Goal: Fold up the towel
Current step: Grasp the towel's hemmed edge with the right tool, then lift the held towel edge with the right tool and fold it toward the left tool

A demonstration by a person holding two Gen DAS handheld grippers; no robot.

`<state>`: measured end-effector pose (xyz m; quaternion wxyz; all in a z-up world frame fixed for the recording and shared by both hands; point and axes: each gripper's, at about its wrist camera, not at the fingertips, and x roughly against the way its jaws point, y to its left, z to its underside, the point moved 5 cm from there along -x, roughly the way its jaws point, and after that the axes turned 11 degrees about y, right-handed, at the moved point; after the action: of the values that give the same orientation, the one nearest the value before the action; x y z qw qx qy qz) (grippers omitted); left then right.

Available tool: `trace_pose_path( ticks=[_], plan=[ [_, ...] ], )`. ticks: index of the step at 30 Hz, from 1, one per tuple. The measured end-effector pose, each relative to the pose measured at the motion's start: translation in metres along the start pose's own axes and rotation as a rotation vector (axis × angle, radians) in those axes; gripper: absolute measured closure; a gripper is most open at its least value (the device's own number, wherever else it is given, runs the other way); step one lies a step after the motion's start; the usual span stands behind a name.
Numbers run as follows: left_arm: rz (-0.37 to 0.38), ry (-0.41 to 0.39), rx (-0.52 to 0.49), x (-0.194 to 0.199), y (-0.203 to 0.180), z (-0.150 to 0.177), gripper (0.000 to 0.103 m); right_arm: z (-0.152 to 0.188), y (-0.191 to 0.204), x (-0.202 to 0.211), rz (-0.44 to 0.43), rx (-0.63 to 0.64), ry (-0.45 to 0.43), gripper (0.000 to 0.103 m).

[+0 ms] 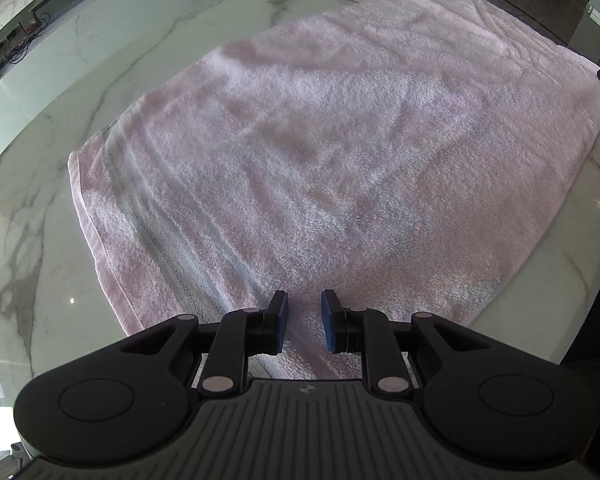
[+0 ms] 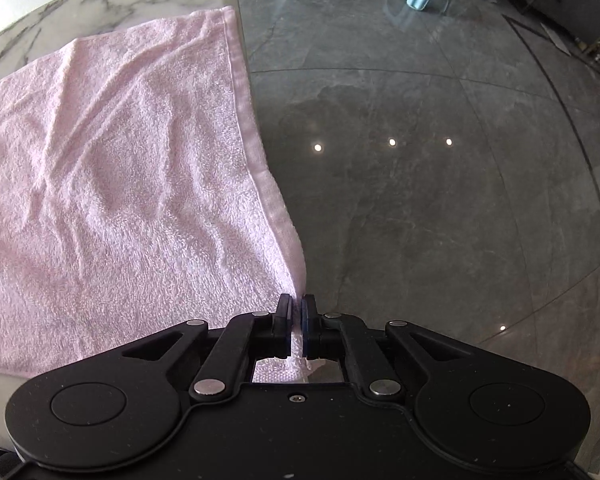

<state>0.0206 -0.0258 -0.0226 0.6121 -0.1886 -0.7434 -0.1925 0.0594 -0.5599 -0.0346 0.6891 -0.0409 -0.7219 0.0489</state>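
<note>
- Towel [image 1: 320, 152] lies flat on your counter [image 1: 80, 92], spreading forward from both claws.
- Right claw [image 2: 297, 312] is clenched on its near corner at the counter's edge.
- Left claw [image 1: 303, 316] straddles the near hem with its pads apart, gripping nothing.

A big pink towel [image 1: 340, 152] lies spread out on a white marble table [image 1: 112, 40]. The left gripper [image 1: 304, 322] is at the towel's near edge, with some towel in the gap between its blue pads [image 1: 281, 322].
</note>
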Motion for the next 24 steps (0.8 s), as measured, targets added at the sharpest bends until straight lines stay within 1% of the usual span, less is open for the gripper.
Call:
trace_pose_path(
  ticks=[4, 7, 10, 13, 14, 15, 17, 19, 21, 23, 24],
  plan=[
    [-0.021, 0.005, 0.004, 0.008, 0.003, 0.008, 0.085, 0.002, 0.013, 0.013, -0.010, 0.040, -0.021, 0.101],
    [-0.012, 0.034, 0.015, 0.009, 0.007, 0.019, 0.085, 0.003, 0.029, 0.023, -0.023, 0.083, -0.033, 0.100],
    [-0.007, 0.059, 0.012, 0.004, 0.002, 0.031, 0.085, 0.002, 0.048, 0.035, -0.025, 0.134, -0.045, 0.100],
    [-0.004, 0.050, 0.040, 0.004, 0.001, 0.038, 0.085, -0.002, 0.069, 0.047, -0.040, 0.181, -0.058, 0.100],
    [-0.001, 0.045, 0.050, 0.005, 0.002, 0.040, 0.085, -0.014, 0.081, 0.049, -0.043, 0.196, -0.060, 0.100],
    [0.003, 0.040, 0.060, 0.005, 0.003, 0.041, 0.085, -0.016, 0.084, 0.054, -0.048, 0.215, -0.066, 0.100],
    [0.011, 0.034, 0.074, 0.006, 0.004, 0.042, 0.085, -0.004, 0.085, 0.069, -0.058, 0.243, -0.074, 0.101],
    [0.020, 0.041, 0.084, 0.006, 0.005, 0.042, 0.085, -0.014, 0.096, 0.083, -0.080, 0.275, -0.084, 0.100],
    [0.022, 0.045, 0.084, 0.006, 0.006, 0.041, 0.085, -0.010, 0.108, 0.087, -0.102, 0.304, -0.091, 0.101],
    [0.020, 0.042, 0.083, 0.006, 0.005, 0.041, 0.085, -0.007, 0.128, 0.096, -0.128, 0.326, -0.100, 0.100],
    [0.023, 0.039, 0.086, 0.006, 0.006, 0.042, 0.085, -0.006, 0.140, 0.100, -0.157, 0.342, -0.105, 0.100]
  ],
)
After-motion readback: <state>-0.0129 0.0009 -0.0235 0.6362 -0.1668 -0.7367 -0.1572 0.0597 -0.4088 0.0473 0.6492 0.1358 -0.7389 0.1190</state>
